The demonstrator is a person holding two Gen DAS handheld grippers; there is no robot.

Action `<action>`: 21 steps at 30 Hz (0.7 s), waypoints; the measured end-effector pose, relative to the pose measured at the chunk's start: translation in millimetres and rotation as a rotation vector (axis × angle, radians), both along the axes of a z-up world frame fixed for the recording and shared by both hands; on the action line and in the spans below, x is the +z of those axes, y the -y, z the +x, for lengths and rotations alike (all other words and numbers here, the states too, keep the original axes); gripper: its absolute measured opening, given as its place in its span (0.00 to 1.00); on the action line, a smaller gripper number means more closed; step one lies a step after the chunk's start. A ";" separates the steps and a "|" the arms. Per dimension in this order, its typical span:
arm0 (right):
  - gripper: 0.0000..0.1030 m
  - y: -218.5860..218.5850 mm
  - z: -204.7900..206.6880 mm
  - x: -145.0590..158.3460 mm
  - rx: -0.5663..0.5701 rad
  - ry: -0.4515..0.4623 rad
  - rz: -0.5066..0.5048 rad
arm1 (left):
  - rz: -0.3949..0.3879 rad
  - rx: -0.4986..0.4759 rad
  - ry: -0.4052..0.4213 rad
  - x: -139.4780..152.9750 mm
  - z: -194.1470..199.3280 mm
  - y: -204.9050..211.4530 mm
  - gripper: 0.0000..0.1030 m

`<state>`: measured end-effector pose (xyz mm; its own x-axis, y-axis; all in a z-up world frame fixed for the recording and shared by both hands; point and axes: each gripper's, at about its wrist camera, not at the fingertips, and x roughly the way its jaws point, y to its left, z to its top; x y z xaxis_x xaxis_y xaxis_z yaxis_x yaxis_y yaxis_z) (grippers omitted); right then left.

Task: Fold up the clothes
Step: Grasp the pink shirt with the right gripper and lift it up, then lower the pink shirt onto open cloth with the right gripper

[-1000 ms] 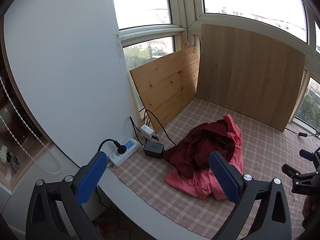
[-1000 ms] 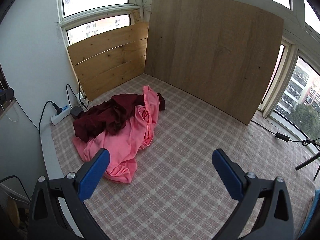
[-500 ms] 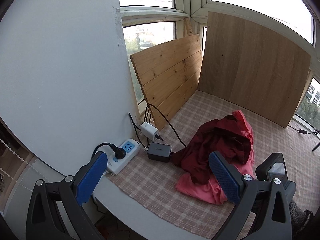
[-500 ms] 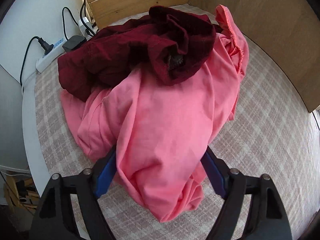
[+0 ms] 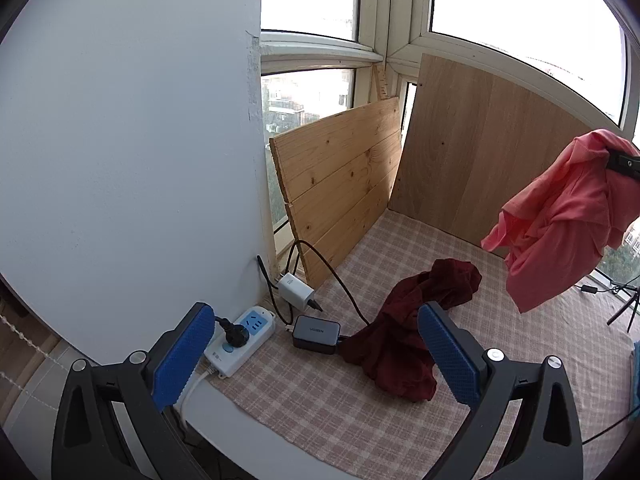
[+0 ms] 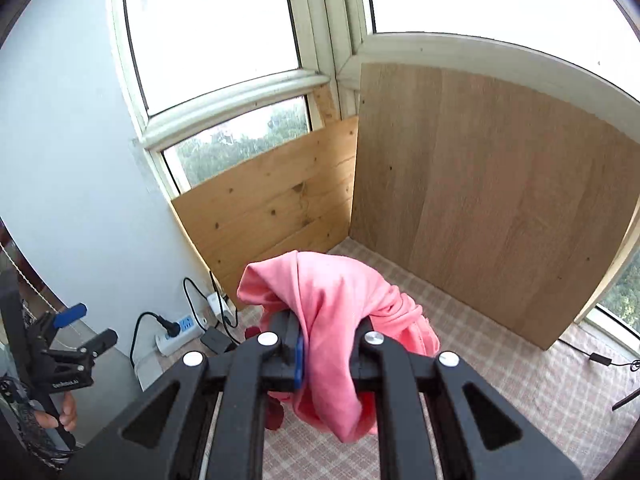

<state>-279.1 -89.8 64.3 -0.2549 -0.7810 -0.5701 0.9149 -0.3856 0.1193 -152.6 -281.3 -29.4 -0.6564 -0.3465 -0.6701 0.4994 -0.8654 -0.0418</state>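
Note:
A pink garment point(image 5: 560, 232) hangs in the air at the right, lifted off the checked cloth point(image 5: 320, 400). My right gripper point(image 6: 326, 344) has the pink garment point(image 6: 332, 300) bunched between its jaws, which are closing tight on the fabric; its black body point(image 5: 622, 162) shows at the right edge. A dark red garment point(image 5: 404, 332) lies crumpled on the cloth just beyond my left gripper point(image 5: 312, 320), which is open and holds nothing. In the right wrist view the left gripper point(image 6: 86, 326) sits low at the far left, held by a hand point(image 6: 60, 416).
A white power strip point(image 5: 240, 336), a black charger point(image 5: 316, 330) and a white adapter point(image 5: 294, 290) with cables lie along the wall at the cloth's left edge. Two wooden boards point(image 5: 340, 184) point(image 5: 480, 160) lean against the windows behind.
The right gripper dropped onto the pile, closed on the pink garment and raised it clear. The dark red garment stayed on the cloth. The left gripper shifted leftward, still open.

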 end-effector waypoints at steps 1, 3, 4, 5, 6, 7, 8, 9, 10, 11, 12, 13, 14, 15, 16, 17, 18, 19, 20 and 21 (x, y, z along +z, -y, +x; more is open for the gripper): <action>0.11 -11.9 1.3 25.2 -0.013 -0.036 -0.031 | -0.004 -0.022 -0.007 3.0 -4.4 -4.2 0.99; 0.11 -39.2 2.1 54.3 -0.043 -0.075 -0.047 | -0.013 -0.069 -0.020 8.8 -13.8 -13.3 0.99; 0.11 -53.7 0.5 62.1 -0.057 -0.074 -0.042 | -0.020 -0.094 -0.022 10.8 -19.7 -19.3 0.99; 0.11 -69.0 -2.8 61.4 -0.082 -0.065 -0.025 | -0.026 -0.121 -0.024 12.6 -25.6 -25.8 0.99; 0.11 -84.7 -7.2 54.6 -0.114 -0.048 0.002 | -0.030 -0.148 -0.026 13.8 -31.7 -33.0 0.99; 0.11 -100.4 -11.7 47.8 -0.146 -0.032 0.029 | -0.033 -0.178 -0.026 14.5 -37.9 -40.9 0.99; 0.12 -116.8 -15.8 33.8 -0.186 -0.025 0.075 | -0.036 -0.213 -0.021 14.3 -44.6 -50.2 0.99; 0.15 -134.1 -20.4 10.2 -0.231 -0.018 0.146 | -0.042 -0.248 -0.012 13.3 -51.5 -60.3 0.99; 0.32 -151.7 -28.6 -24.8 -0.276 0.007 0.252 | -0.056 -0.283 0.000 11.2 -59.2 -71.8 0.99; 0.45 -169.4 -39.0 -65.7 -0.318 0.043 0.377 | -0.075 -0.319 0.015 8.2 -67.7 -84.8 0.99; 0.57 -190.8 -49.2 -99.3 -0.367 0.083 0.460 | -0.093 -0.358 0.033 4.4 -76.9 -98.3 0.99; 0.57 -214.8 -59.3 -127.7 -0.418 0.125 0.515 | -0.106 -0.398 0.056 -1.8 -87.5 -113.9 0.99; 0.57 -238.8 -69.3 -156.1 -0.470 0.167 0.570 | -0.108 -0.437 0.081 -9.9 -98.4 -131.1 0.99; 0.57 -262.8 -79.3 -184.5 -0.522 0.210 0.624 | -0.110 -0.475 0.106 -18.0 -109.3 -148.4 0.99; 0.57 -289.0 -88.9 -201.7 -0.573 0.257 0.627 | -0.105 -0.522 0.129 -26.8 -119.9 -166.7 0.99; 0.57 -309.2 -96.8 -207.8 -0.606 0.298 0.589 | -0.088 -0.579 0.150 -37.1 -129.8 -186.4 0.99; 0.57 -324.0 -103.8 -211.6 -0.626 0.331 0.547 | -0.069 -0.630 0.171 -47.9 -139.0 -205.6 0.99; 0.57 -330.4 -107.6 -214.6 -0.615 0.355 0.504 | -0.055 -0.671 0.189 -58.4 -146.9 -223.2 0.99; 0.57 -325.2 -109.4 -217.9 -0.586 0.368 0.480 | -0.047 -0.694 0.203 -68.1 -152.9 -238.2 0.99; 0.57 -316.0 -111.5 -221.8 -0.559 0.379 0.471 | -0.040 -0.717 0.216 -77.9 -158.9 -253.2 0.99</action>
